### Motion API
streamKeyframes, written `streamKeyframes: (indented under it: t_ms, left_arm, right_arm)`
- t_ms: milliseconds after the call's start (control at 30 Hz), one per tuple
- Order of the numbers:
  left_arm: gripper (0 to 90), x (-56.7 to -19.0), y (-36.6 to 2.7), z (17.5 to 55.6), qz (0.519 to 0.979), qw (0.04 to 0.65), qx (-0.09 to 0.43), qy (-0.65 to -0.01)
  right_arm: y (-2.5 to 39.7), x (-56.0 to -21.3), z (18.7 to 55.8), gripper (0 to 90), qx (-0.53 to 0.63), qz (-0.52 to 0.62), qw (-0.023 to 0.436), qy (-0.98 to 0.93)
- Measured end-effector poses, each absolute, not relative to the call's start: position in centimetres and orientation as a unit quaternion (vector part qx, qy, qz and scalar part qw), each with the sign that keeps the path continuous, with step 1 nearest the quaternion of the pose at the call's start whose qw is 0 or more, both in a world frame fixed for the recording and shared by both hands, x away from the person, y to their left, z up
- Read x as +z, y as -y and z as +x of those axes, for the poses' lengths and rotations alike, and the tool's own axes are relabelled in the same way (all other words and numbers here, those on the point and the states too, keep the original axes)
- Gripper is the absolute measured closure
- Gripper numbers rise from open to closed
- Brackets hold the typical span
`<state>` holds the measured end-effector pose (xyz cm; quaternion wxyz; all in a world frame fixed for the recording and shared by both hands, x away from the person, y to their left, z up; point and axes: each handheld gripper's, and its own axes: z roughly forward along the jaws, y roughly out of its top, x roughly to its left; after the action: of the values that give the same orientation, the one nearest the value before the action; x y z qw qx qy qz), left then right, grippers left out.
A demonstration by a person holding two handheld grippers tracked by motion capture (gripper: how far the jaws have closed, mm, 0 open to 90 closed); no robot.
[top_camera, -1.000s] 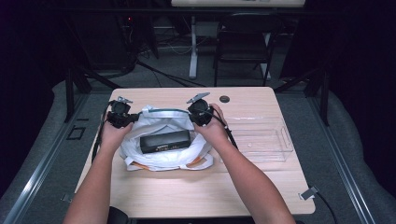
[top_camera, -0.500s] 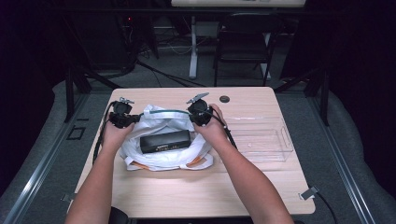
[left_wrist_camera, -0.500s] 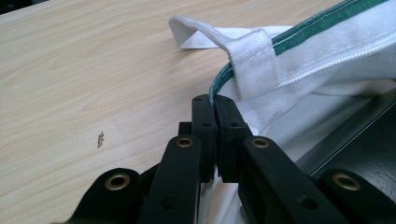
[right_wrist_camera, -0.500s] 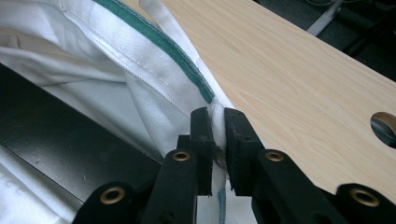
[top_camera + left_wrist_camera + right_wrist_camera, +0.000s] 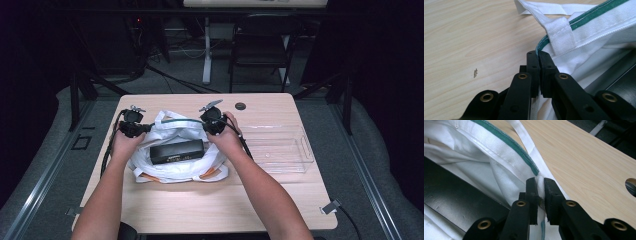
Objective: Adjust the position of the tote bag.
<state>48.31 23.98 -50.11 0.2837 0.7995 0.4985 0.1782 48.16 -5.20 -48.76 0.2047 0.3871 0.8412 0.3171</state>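
A white cloth bag (image 5: 172, 132) with a green-edged rim lies open at the table's middle. A long black box (image 5: 177, 151) rests inside its mouth. My left gripper (image 5: 145, 128) is shut on the bag's left rim; in the left gripper view the jaws pinch the green edge of the bag (image 5: 564, 40) at my left gripper (image 5: 538, 56). My right gripper (image 5: 206, 126) is shut on the right rim, with white cloth of the bag (image 5: 506, 150) squeezed at my right gripper (image 5: 539, 184). The black box (image 5: 454, 197) lies just left of those jaws.
A clear plastic tray (image 5: 277, 147) stands to the right of the bag. A round cable hole (image 5: 240, 106) sits near the table's far edge. Bare wood lies in front of the bag. A chair and desk legs stand beyond the table.
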Motion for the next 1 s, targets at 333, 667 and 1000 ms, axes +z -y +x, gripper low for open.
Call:
streamKeyframes:
  t_ms: [333, 667, 1000]
  left_arm:
    - [87.8, -50.8, -23.8, 48.7, 0.802, 0.271, 0.17, -0.504]
    - [87.7, -51.2, -23.8, 48.9, 0.806, 0.263, 0.164, -0.505]
    - [87.4, -51.5, -23.6, 49.1, 0.808, 0.255, 0.165, -0.505]
  right_arm:
    - [5.2, -49.3, 48.6, 82.4, 0.317, 0.394, 0.197, -0.84]
    - [5.0, -49.7, 48.8, 82.4, 0.315, 0.395, 0.197, -0.84]
    - [4.9, -49.9, 49.0, 82.2, 0.309, 0.395, 0.196, -0.843]
